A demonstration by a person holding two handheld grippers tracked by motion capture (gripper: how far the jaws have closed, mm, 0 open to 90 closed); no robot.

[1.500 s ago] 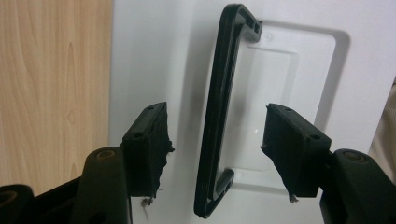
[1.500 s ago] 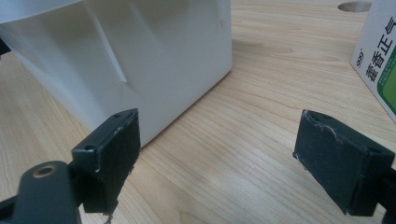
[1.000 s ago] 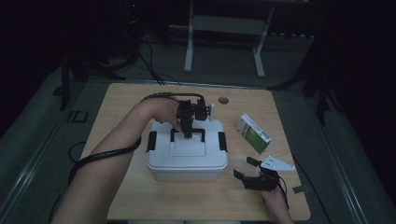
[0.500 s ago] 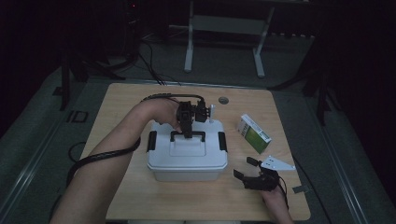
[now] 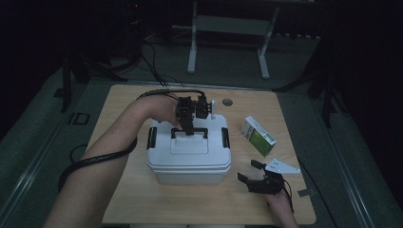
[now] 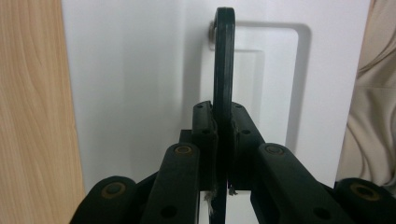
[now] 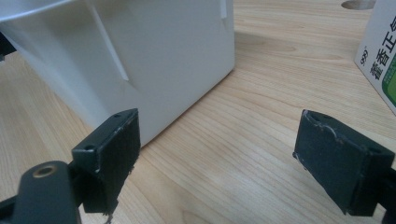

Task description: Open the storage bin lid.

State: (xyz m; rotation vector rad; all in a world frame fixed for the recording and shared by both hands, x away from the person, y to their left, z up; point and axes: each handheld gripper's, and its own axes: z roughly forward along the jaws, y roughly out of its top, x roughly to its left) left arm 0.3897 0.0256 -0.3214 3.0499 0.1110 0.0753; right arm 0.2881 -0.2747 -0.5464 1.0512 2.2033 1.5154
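Table (image 5: 142,199): light wood, dark floor around it.
Box (image 5: 187,156): white, lidded, mid-table, black latch on each side; white wall also in right gripper view (image 7: 154,56).
Handle (image 5: 190,132): black bail on lid, standing upright; seen edge-on in left gripper view (image 6: 223,70), rising from between the jaws over the lid's recessed panel.
Left gripper (image 5: 189,127): over far part of lid, jaws clamped tight on handle; in left gripper view (image 6: 223,140) both pads pressed against the handle's bar, no gap.
Left arm: reaching in from lower left across table, cable trailing along forearm.
Right gripper (image 5: 251,171): low at near right of table, just right of box's near corner, jaws spread wide, nothing between them; in right gripper view (image 7: 215,158) bare wood between the pads.
Carton (image 5: 258,136): green and white, lying right of box, apart from it; edge with printed characters at right in right gripper view (image 7: 380,60).
Change from a second ago: none to speak of; left gripper, right gripper, box and carton all in the same places, handle gripped as before.
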